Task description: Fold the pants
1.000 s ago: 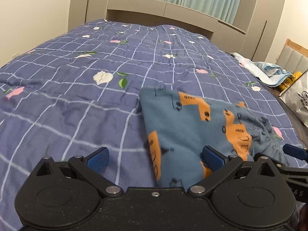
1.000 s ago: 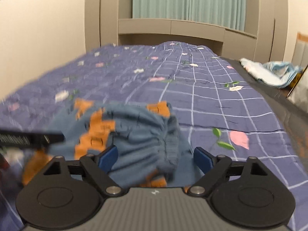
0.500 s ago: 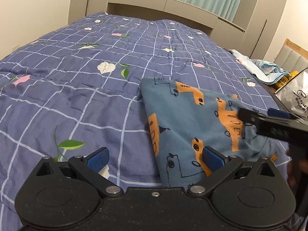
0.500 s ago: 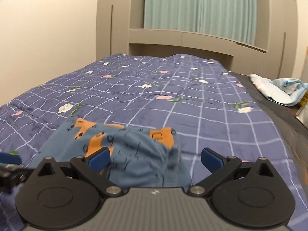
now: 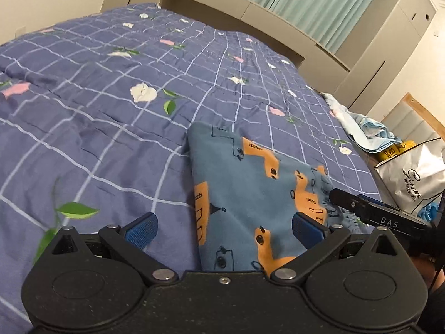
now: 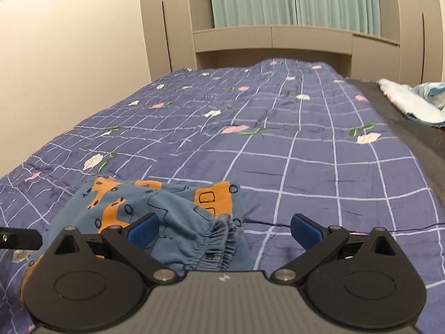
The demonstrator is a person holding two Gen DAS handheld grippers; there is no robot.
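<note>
Small blue pants (image 5: pixel 244 197) with orange vehicle prints lie folded on the purple checked bedspread (image 5: pixel 111 117). My left gripper (image 5: pixel 222 228) is open and empty, hovering over the pants' near left edge. The right gripper's finger (image 5: pixel 370 211) reaches in from the right at the pants' far side. In the right wrist view the pants (image 6: pixel 155 208) show their gathered elastic waistband (image 6: pixel 217 247) close below. My right gripper (image 6: pixel 222 229) is open and empty above that waistband. The left gripper's finger (image 6: pixel 19 238) shows at the left edge.
A crumpled light blue cloth (image 5: pixel 367 128) lies beyond the bed's right edge; it also shows in the right wrist view (image 6: pixel 411 97). A silver bag (image 5: pixel 414 175) stands at the right. Beige wardrobes (image 6: pixel 172 25) and a headboard shelf (image 6: pixel 272 41) close the far end.
Both grippers have pulled back from the pants, which now lie still and folded. The right gripper's finger has drawn toward the right side in the left wrist view.
</note>
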